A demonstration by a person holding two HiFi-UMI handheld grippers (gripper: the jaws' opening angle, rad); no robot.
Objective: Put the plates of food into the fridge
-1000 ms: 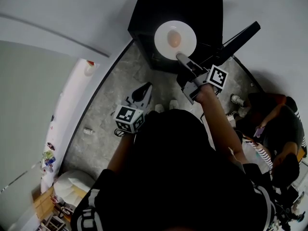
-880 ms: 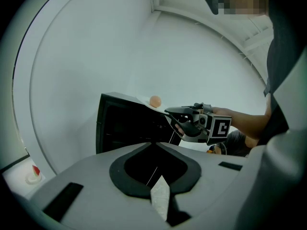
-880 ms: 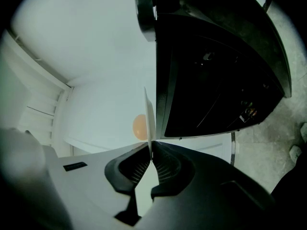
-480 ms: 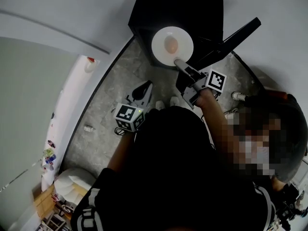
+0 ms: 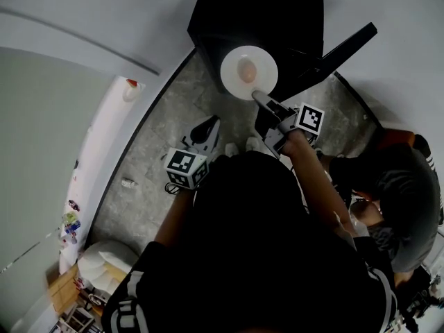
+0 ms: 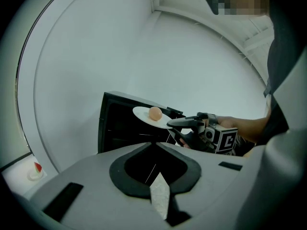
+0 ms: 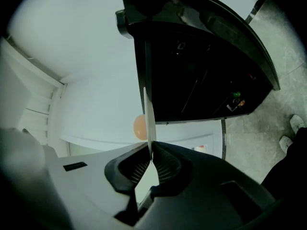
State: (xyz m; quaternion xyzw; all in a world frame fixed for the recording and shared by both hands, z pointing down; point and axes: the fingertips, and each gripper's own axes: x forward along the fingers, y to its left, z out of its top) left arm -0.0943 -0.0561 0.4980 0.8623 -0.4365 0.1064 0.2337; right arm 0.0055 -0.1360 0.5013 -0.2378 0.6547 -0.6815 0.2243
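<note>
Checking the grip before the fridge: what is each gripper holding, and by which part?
The right gripper pinches the white plate by its near rim, edge between its shut fingers; the left gripper holds nothing.

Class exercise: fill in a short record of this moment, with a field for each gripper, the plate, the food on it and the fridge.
right gripper: shut on the rim of the plate, holding it out toward the fridge
plate: white, roughly level, at the fridge's opening, not set down
food: one round pale orange piece on the plate
fridge: black, interior dark
fridge door: swung open
left gripper: jaws together, nothing between them, held back from the plate
</note>
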